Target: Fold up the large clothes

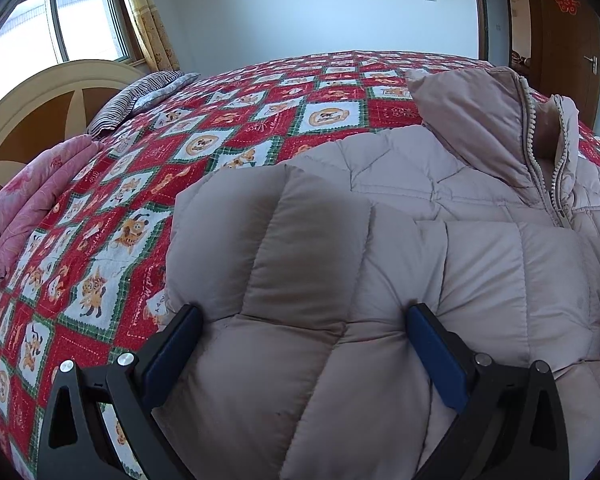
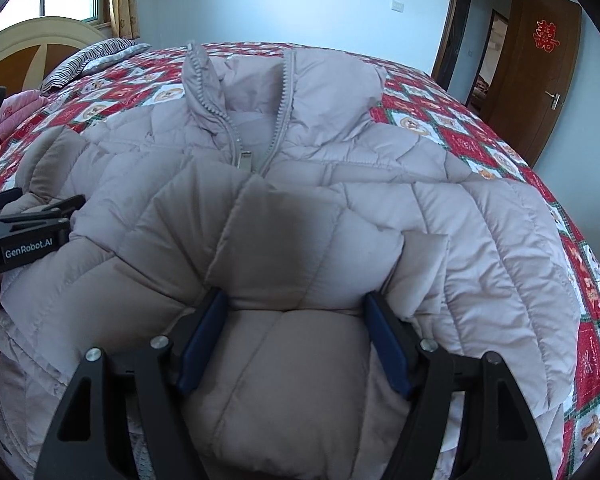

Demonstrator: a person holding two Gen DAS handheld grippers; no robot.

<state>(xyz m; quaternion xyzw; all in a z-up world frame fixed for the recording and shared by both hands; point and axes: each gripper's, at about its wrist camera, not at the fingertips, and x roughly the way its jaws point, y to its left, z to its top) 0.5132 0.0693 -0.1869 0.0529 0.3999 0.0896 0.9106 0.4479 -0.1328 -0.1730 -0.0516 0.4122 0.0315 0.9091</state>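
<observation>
On the bed's red patchwork quilt [image 1: 100, 208] we are working a pale quilted down jacket [image 1: 380, 216] that is lying front-up, collar away from us, and our left tool [image 1: 304, 336] is pinching a fat fold of its hem, pads sinking into the padding. Our right tool [image 2: 296, 320] is squeezing a similar wad alongside. We are judging it light, soft, springy and slippery, best gripped deep through bunched hem; no containers are showing.

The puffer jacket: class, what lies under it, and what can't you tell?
Under the puffer jacket lies the red patterned quilt, showing around its edges. Whether anything else sits beneath is hidden by the padding, which bulges between both grippers' blue pads.
</observation>
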